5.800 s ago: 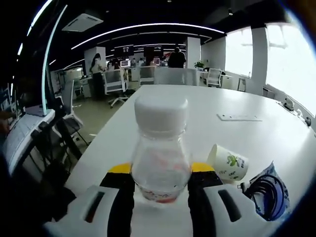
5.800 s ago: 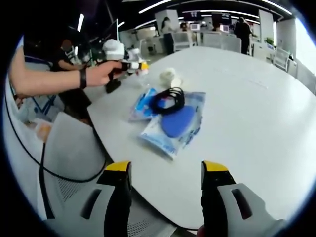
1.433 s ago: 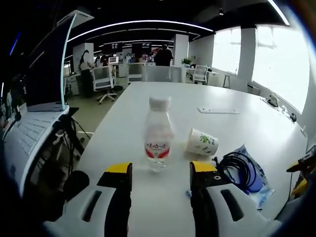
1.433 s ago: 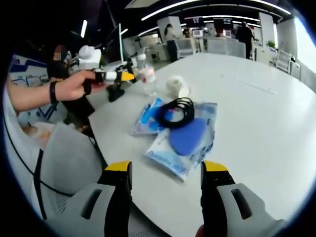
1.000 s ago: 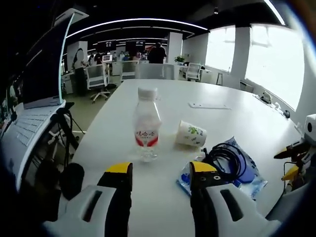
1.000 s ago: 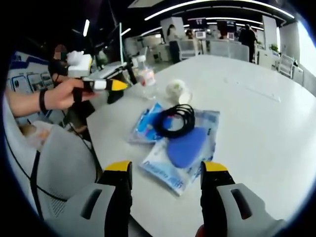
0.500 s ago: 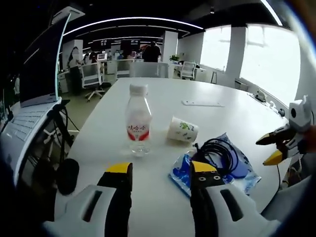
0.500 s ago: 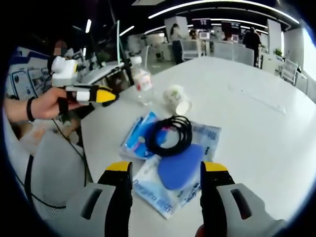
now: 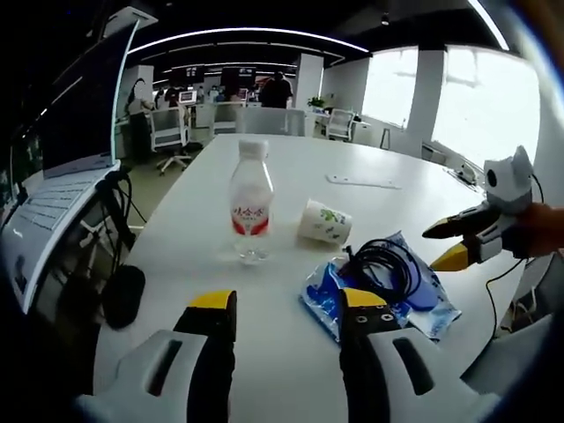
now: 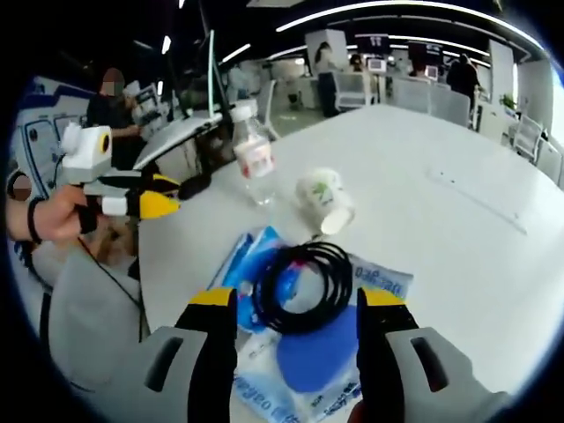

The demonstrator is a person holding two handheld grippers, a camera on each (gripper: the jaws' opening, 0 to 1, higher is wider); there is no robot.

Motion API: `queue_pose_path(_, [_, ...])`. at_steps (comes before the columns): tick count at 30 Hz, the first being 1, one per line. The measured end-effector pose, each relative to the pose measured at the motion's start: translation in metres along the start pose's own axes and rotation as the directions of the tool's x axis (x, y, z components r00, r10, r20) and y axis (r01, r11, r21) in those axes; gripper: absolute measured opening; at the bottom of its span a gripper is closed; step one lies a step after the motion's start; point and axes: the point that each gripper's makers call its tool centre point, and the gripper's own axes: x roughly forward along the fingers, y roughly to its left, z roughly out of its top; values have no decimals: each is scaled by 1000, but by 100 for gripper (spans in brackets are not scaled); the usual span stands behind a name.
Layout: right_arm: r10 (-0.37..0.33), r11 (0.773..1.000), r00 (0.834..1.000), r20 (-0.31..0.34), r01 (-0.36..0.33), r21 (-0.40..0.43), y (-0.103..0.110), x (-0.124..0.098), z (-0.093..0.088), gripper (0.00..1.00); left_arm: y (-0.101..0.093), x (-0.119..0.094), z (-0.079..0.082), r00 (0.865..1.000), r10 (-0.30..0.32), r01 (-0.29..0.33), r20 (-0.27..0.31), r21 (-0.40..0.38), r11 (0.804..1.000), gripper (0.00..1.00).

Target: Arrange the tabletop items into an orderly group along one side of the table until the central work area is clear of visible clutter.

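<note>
A clear water bottle (image 9: 249,211) with a white cap and red label stands upright near the table's edge. Beside it a white paper cup (image 9: 322,222) lies on its side. A coiled black cable (image 9: 385,269) rests on blue plastic packets (image 9: 339,304). My left gripper (image 9: 286,304) is open and empty, held back from the bottle. The right gripper (image 9: 432,248) comes in from the right, level with the cable. In the right gripper view, my right gripper (image 10: 295,308) is open just short of the cable (image 10: 302,286), with the packets (image 10: 317,357), cup (image 10: 322,200), bottle (image 10: 253,159) and left gripper (image 10: 181,196) beyond.
A flat white strip (image 9: 363,181) lies farther along the white table (image 9: 220,352). An open laptop (image 9: 53,203) stands off the table's left side, with a black object (image 9: 123,295) below it. Office chairs and people are in the background.
My left gripper let go of the bottle, which now stands on the table, and drew back. My right gripper has moved in close over the cable and packets.
</note>
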Motion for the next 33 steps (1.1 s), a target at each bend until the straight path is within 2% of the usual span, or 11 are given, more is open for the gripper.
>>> queue_pose_path(17, [34, 999, 999, -19, -34, -5, -11, 53, 30, 53, -4, -4, -3, 1000, -8, 8, -19, 4, 1000, 45])
queue_pose_path(27, [37, 999, 999, -38, -36, 7, -19, 76, 38, 53, -4, -6, -3, 1000, -23, 23, -20, 11, 1000, 45])
queue_pose_path(33, [19, 1000, 999, -48, -18, 18, -32, 93, 44, 53, -2, -8, -4, 1000, -15, 15, -17, -2, 1000, 45])
